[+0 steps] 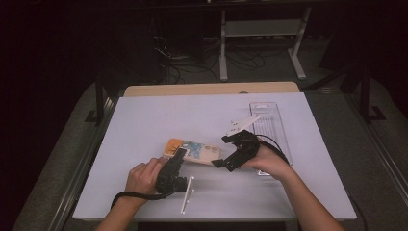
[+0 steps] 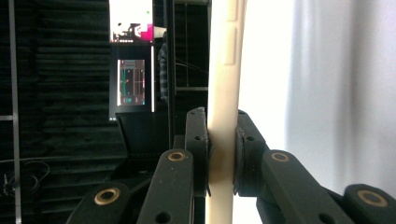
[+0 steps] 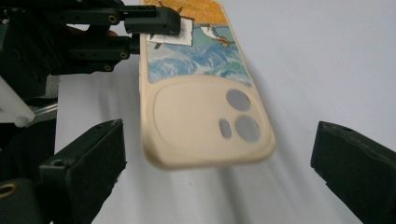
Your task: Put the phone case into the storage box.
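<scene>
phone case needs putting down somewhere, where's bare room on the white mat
The far-left stretch of the white mat is bare, beyond the phone case that the left gripper clamps. Crowded: the clear tray at the right edge, the right gripper, and the white strip near the front.

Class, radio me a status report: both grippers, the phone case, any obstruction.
Left gripper shut on phone case. Right gripper open around its camera end. Clear tray beyond, not blocking.

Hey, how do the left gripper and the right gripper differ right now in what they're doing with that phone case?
The left gripper is shut on the phone case, its fingers pinching the cream edge; the right gripper is open, with the case's camera end between its spread fingers, untouched. In the high view, the left gripper meets the case's near-left end, the right gripper its right end. Both are black and hand-held.
</scene>
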The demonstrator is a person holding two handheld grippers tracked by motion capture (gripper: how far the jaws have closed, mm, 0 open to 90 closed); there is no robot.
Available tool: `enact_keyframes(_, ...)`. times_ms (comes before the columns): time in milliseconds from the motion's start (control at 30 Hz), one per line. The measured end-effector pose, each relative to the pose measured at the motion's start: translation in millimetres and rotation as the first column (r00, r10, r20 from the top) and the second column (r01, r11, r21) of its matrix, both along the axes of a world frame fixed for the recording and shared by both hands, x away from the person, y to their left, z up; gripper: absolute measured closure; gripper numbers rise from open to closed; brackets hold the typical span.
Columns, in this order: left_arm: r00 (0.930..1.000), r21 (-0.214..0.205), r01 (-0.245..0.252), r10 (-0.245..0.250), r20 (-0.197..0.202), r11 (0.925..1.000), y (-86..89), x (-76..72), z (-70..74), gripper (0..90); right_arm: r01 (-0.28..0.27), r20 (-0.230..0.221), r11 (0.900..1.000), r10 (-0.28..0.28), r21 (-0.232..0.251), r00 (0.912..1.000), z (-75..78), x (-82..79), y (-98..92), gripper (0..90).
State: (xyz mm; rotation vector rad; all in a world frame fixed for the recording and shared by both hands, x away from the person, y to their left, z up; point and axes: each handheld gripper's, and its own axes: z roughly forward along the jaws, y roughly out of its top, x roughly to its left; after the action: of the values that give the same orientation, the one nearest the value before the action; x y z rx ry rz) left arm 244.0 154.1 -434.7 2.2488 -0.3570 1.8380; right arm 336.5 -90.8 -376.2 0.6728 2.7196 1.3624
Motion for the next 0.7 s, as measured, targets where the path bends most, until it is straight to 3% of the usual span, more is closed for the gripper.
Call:
enact_keyframes(533,0.9995,-0.018,-0.032,0.032,-0.003,0.9993,6.4,3.3,3.2,78.7,0.053,0.050,0.9962,-0.057,0.069,0.9972,-7.4,-6.8,-25.5,2.6)
enact_keyframes(700,0.9987,-0.031,-0.051,0.051,-0.005,0.9982,9.5,4.7,5.3,78.8,0.065,0.032,0.9949,-0.067,0.078,0.9972,-12.1,-9.2,-27.7,2.3)
